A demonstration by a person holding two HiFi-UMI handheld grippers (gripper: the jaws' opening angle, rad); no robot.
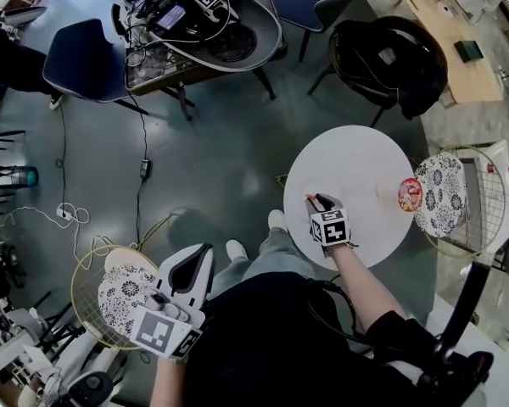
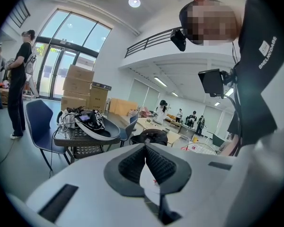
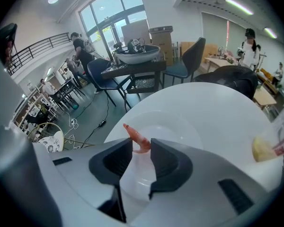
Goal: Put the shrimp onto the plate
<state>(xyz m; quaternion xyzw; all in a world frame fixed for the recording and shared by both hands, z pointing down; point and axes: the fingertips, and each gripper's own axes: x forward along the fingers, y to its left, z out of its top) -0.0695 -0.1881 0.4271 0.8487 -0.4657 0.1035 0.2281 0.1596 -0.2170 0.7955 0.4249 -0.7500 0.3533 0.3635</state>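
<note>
Container sits well aside from plate under shrimp in right gripper.

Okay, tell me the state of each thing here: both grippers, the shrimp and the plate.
left gripper: shut, nothing in it.
right gripper: shut on the shrimp.
shrimp: pinched between the fingers, over the plate.
plate: empty.

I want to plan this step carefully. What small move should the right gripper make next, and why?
Probably open the right gripper slightly: it holds the shrimp directly above the white plate, so releasing should drop it there.
</note>
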